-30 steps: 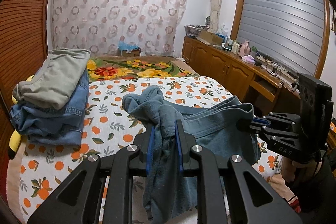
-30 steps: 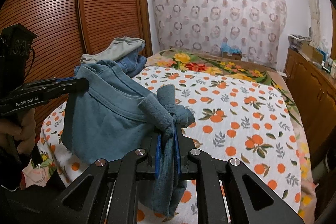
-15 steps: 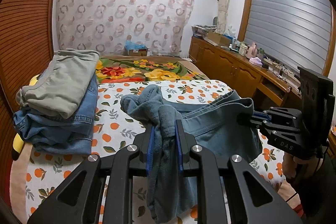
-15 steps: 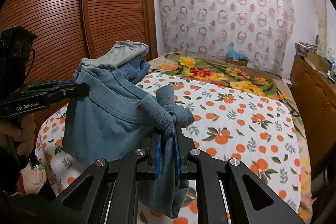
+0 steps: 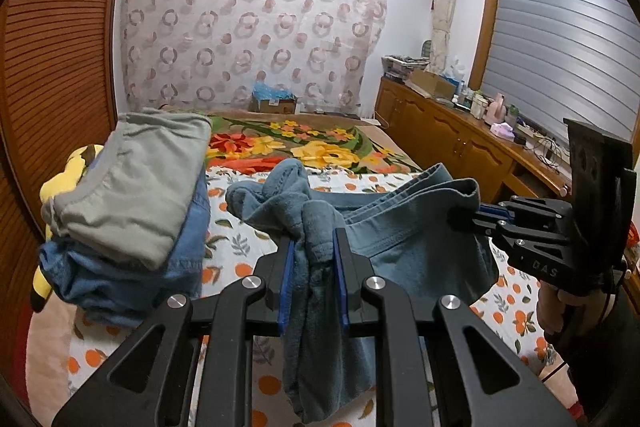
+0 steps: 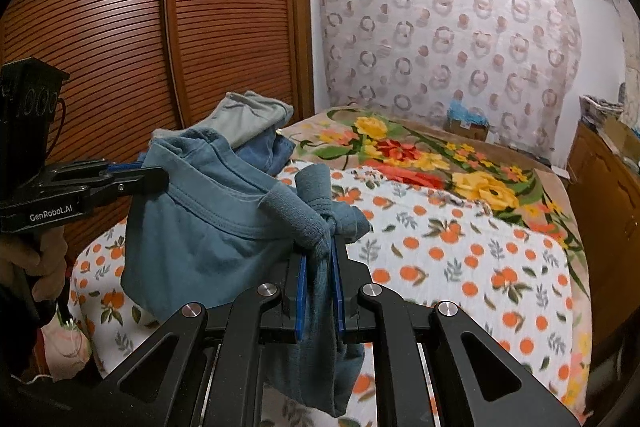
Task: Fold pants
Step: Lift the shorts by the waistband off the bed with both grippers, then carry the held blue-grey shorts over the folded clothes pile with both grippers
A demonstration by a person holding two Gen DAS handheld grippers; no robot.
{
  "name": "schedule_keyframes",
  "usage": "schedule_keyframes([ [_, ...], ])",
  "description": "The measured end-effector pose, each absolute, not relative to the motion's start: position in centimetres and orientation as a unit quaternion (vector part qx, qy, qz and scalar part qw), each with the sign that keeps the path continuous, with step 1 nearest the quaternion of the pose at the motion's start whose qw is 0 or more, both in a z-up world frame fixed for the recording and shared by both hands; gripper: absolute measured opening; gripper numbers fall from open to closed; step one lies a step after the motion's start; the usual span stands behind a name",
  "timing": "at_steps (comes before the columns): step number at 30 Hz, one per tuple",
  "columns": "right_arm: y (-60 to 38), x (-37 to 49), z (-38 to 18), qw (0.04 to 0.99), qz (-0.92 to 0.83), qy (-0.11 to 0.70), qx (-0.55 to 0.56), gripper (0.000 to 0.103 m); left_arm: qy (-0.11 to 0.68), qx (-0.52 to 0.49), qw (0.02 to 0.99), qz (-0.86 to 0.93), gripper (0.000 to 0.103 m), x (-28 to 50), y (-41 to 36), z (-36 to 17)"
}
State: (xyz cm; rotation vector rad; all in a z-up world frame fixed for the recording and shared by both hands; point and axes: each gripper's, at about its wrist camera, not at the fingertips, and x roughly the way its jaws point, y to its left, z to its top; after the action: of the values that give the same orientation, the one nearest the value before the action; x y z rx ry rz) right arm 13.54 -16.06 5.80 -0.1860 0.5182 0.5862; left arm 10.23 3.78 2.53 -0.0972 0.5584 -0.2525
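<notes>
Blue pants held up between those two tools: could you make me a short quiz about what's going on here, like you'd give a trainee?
1. True or false: the blue pants lie flat on the bed.
2. What sits on top of the folded pile at the bed's far left side?
A. a grey garment
B. a red towel
C. a pillow
3. Fill in: the left tool and the right tool are each ____ on the pants.

Key:
1. False: both tools hold them up, with cloth hanging below the fingers.
2. A: the grey garment lies over folded denim.
3. Shut.
</notes>
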Motion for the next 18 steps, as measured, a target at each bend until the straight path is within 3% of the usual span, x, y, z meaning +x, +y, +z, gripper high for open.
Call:
schedule_keyframes([
  [18,-14.0,19.9,8.6,0.915,0.317,0.226,-0.103,0.011,0.255,-0.049,0.962,-0.089,0.019,14.0,6.6,6.4],
])
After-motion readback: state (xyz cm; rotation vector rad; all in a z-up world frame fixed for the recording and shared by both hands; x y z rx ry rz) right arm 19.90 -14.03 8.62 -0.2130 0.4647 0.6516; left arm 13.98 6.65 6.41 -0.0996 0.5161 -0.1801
